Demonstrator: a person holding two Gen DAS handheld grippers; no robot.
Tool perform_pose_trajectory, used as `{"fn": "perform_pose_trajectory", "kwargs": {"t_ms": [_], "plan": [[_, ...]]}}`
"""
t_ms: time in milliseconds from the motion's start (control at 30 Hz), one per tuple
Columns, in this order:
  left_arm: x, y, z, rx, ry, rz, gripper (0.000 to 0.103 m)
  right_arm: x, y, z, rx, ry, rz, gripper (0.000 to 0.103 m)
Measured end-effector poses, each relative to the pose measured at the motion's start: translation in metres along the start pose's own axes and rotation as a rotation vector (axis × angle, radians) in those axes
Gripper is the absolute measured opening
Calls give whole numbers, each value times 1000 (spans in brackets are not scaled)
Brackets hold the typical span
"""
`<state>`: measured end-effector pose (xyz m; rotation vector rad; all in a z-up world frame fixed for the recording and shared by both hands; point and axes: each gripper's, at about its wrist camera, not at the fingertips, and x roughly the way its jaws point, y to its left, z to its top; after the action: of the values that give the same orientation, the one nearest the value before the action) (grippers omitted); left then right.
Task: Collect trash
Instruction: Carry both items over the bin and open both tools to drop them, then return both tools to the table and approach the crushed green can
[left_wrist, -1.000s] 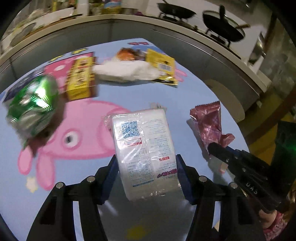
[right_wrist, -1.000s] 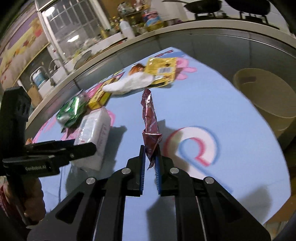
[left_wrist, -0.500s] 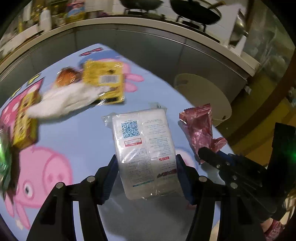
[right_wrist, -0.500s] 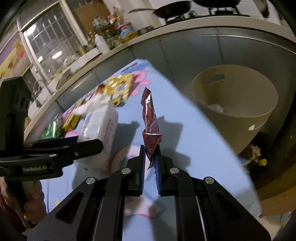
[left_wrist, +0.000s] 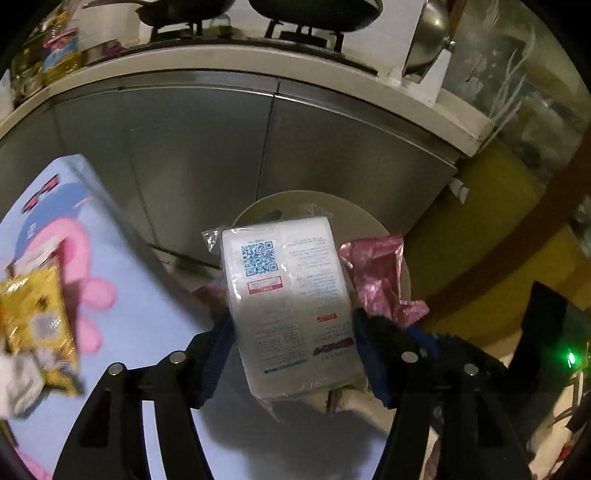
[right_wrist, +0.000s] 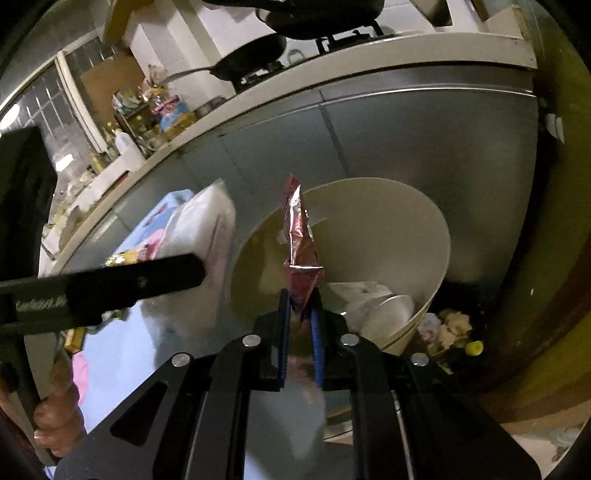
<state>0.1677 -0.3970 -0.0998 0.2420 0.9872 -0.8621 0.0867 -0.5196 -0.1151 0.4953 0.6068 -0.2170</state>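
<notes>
Left gripper (left_wrist: 293, 332), jaws clamped on the two long sides of a white tissue pack (left_wrist: 291, 306) in clear film, QR code and print facing the camera. Pack held in the air in front of the beige waste bin (left_wrist: 369, 216), past the edge of the blue cartoon-print tablecloth (left_wrist: 147, 302).

Right gripper (right_wrist: 300, 317), jaws pressed together on the lower end of a dark-red snack wrapper (right_wrist: 297, 236), wrapper standing upright above the blue finger pads (right_wrist: 317, 332). Wrapper positioned over the open mouth of the bin (right_wrist: 417, 236); same wrapper visible in the left wrist view as a crumpled pink-red foil (left_wrist: 376, 277) just right of the tissue pack.

Inside the bin: a white paper cup (right_wrist: 388, 310) lying on its side among pale crumpled paper. On the floor beside the bin: loose scraps and a small yellow ball-like piece (right_wrist: 474, 347).

On the tablecloth, left edge: a yellow snack packet (left_wrist: 35, 321), blurred, with a white crumpled tissue (left_wrist: 16, 380) just below it.
</notes>
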Motion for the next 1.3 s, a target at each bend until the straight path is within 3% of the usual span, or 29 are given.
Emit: {"fn": "perform_pose_trajectory", "kwargs": {"t_ms": [33, 100, 433, 533, 600, 900, 1300], "plan": [[9, -2, 4, -3, 11, 19, 75, 6, -4, 3, -12, 19, -14, 17], [20, -3, 8, -14, 29, 34, 76, 7, -9, 4, -5, 8, -39, 29], [-11, 13, -11, -55, -11, 47, 77, -23, -11, -16, 72, -44, -1, 29], [-35, 18, -28, -54, -55, 98, 77, -37, -3, -20, 102, -65, 36, 29], [-52, 21, -42, -42, -83, 176, 78, -45, 3, -22, 118, -74, 55, 29], [-124, 49, -99, -98, -177, 312, 78, -80, 52, -35, 116, -102, 144, 35], [-195, 85, -154, -188, -281, 442, 82, -102, 134, -52, 9, -55, 236, 41]]}}
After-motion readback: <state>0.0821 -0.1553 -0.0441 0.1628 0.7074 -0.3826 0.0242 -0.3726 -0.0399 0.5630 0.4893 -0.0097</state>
